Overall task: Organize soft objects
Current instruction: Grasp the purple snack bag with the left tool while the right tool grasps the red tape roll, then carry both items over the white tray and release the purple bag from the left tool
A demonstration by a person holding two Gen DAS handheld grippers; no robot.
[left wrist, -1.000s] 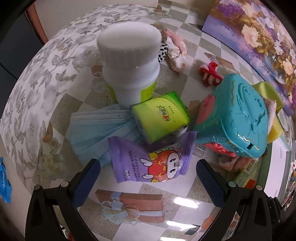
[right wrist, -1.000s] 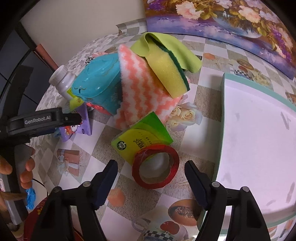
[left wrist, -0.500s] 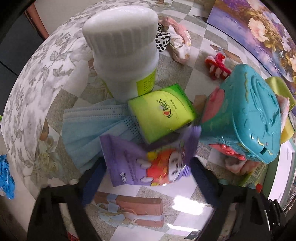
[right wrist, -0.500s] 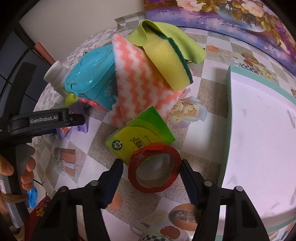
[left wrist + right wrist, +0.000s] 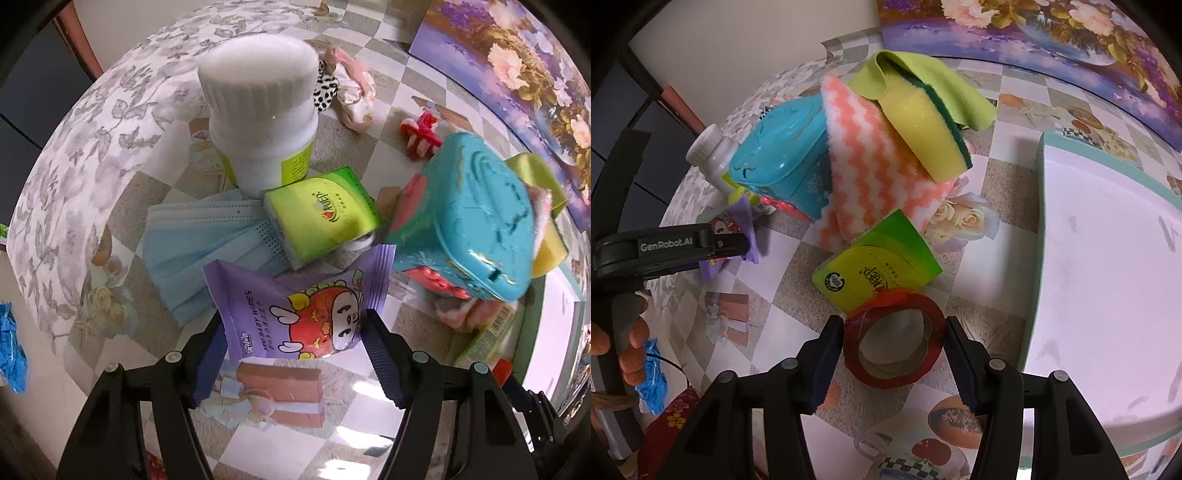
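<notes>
The white tray (image 5: 1108, 280) lies bare and open. A white bottle (image 5: 264, 122), tissue pack (image 5: 321, 214) and teal box (image 5: 476, 221) crowd the bench (image 5: 110, 140).

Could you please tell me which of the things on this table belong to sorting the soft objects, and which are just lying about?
Belong: baby wipes packet, blue face mask, green tissue packs, striped cloth, sponge.

Lying about: white bottle, teal box, red tape roll.
</notes>
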